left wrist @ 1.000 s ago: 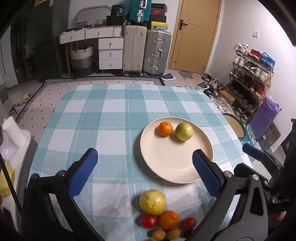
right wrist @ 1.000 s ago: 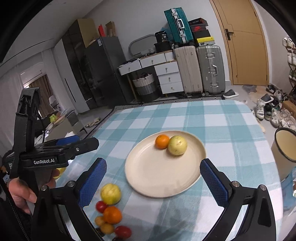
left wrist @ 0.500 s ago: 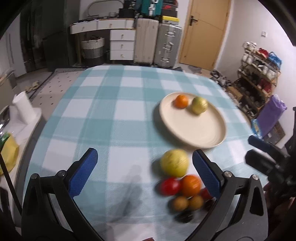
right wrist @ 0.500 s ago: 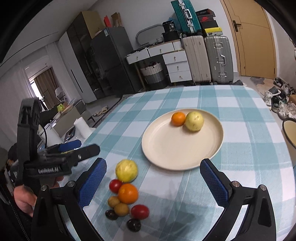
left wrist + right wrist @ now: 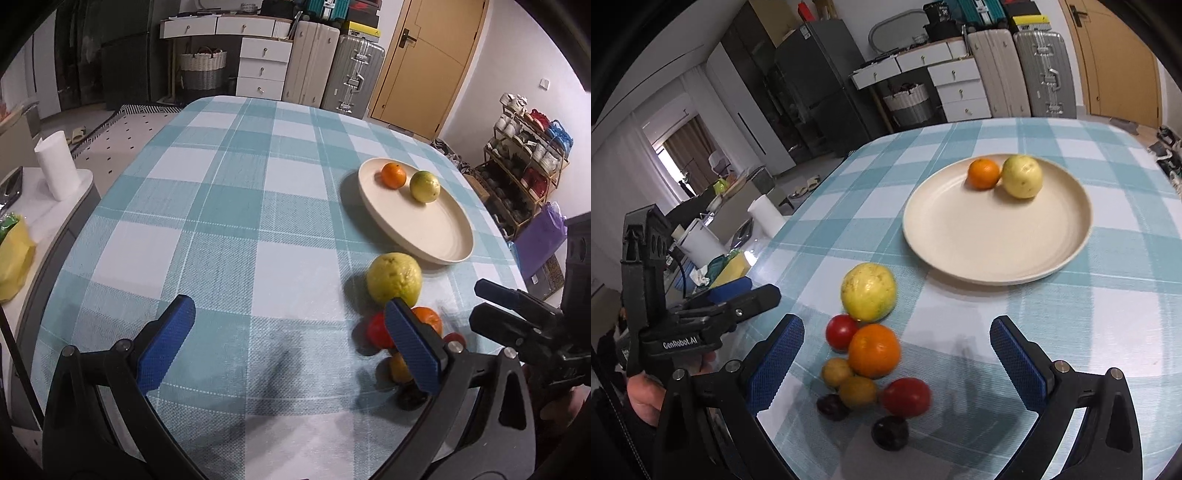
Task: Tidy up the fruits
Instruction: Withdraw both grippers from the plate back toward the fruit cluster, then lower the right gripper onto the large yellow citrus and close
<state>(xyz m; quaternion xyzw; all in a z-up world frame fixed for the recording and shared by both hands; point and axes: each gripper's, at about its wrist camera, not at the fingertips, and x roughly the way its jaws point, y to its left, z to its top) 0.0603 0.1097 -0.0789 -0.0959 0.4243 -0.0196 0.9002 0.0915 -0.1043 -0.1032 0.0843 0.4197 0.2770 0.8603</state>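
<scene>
- The right hand-held gripper (image 5: 897, 354) was held with its jaws spread wide and nothing between them, low over the loose cluster of fruit.
- The left hand-held gripper (image 5: 291, 339) was likewise spread and empty, aimed at bare cloth to the left of the cluster.
- Seen from the right wrist, the cluster lay on the surface (image 5: 1071, 321) just short of the plate (image 5: 960, 251): a large yellow-green fruit (image 5: 868, 291), an orange (image 5: 874, 350), two red tomatoes (image 5: 841, 331), two small tan fruits (image 5: 836, 372) and two dark fruits (image 5: 890, 432), most of them touching.
- On the plate, a small orange (image 5: 983, 173) and a yellow-green fruit (image 5: 1022, 176) were seen side by side at the far rim.
- Progress was judged as early: two pieces were placed and eight were left on the cloth.
- The right hand-held gripper was judged the better placed for the next pick, the orange lying nearest its centre line.
</scene>
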